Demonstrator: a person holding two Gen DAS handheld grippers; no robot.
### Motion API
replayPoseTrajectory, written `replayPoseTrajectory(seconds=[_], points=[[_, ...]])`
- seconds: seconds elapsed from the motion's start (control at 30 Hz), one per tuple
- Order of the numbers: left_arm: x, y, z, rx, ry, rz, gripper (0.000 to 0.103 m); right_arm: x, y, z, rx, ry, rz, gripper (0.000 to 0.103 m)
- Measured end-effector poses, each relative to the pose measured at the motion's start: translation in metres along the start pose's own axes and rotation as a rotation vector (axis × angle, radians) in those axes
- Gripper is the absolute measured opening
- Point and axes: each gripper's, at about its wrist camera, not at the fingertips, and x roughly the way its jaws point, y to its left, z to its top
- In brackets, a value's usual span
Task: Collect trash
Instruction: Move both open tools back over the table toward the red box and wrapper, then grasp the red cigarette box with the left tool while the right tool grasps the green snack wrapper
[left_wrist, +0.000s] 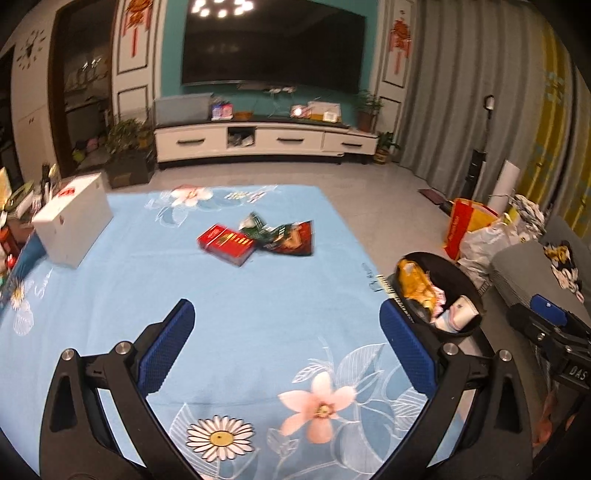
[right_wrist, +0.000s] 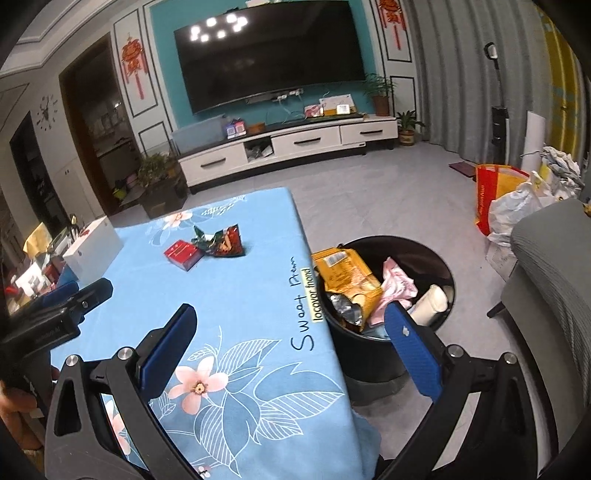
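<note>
Trash is seen in two places. A black round bin (right_wrist: 391, 332) stands on the floor at the right edge of the tabletop (right_wrist: 236, 295), right of centre in the right wrist view. Inside it, a yellow-orange snack bag (right_wrist: 347, 273) is leaned against the wall nearest the tabletop, a crumpled pink wrapper (right_wrist: 399, 284) is lodged beside it, and a cream-coloured cylinder (right_wrist: 432, 301) is laid at the right side; silvery foil is glimpsed beneath the bag. No writing on these can be read.

On the tabletop, above centre in the left wrist view, a red carton (left_wrist: 226, 244) is laid flat, its long axis running from upper left to lower right; gold lettering on it is too blurred to read. Touching its right end, a dark red and green wrapper (left_wrist: 284, 238) is spread open, with torn corners pointing upward in the frame. A white box (left_wrist: 72, 219) bearing a red label is seen at the left edge.

The tabletop is covered by a light blue flowered cloth, on which "Sweet" and "locovor friend" are printed near the bin.

The left tool (left_wrist: 286, 341) is held with its blue pads wide apart over the cloth, nothing between them. The right tool (right_wrist: 291, 349) is likewise spread apart and empty, one pad above the cloth and the other before the bin.
</note>
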Motion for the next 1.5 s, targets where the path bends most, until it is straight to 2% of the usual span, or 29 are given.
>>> replayPoseTrajectory(seconds=[0.23, 0.47, 0.73, 0.83, 0.97, 1.17, 1.4, 1.43, 1.47, 1.5], points=[[0.041, 0.066, -0.011, -0.144, 0.081, 0.066, 0.1, 0.051, 0.012, 0.001, -0.02, 0.083, 0.036, 0.099], [0.08, 0.099, -0.01, -0.203, 0.127, 0.085, 0.1, 0.109, 0.036, 0.012, -0.072, 0.136, 0.105, 0.099], [0.136, 0.106, 0.005, -0.136, 0.154, 0.071, 0.1, 0.174, 0.059, 0.039, -0.171, 0.141, 0.166, 0.099], [0.161, 0.113, 0.012, -0.169, 0.188, 0.055, 0.1, 0.204, 0.059, 0.052, -0.169, 0.153, 0.186, 0.099], [0.186, 0.115, 0.023, -0.205, 0.195, 0.029, 0.1, 0.241, 0.06, 0.068, -0.169, 0.165, 0.211, 0.099], [0.219, 0.102, 0.041, -0.155, 0.188, 0.01, 0.1, 0.302, 0.073, 0.076, -0.254, 0.219, 0.262, 0.099], [0.245, 0.107, 0.056, -0.053, 0.199, -0.007, 0.1, 0.338, 0.068, 0.082, -0.183, 0.286, 0.38, 0.099], [0.248, 0.107, 0.057, -0.029, 0.2, -0.013, 0.1, 0.339, 0.069, 0.083, -0.176, 0.287, 0.392, 0.097], [0.25, 0.107, 0.058, -0.016, 0.202, -0.024, 0.1, 0.34, 0.07, 0.083, -0.169, 0.29, 0.4, 0.084], [0.252, 0.108, 0.059, -0.006, 0.202, -0.031, 0.1, 0.342, 0.071, 0.083, -0.161, 0.303, 0.407, 0.064]])
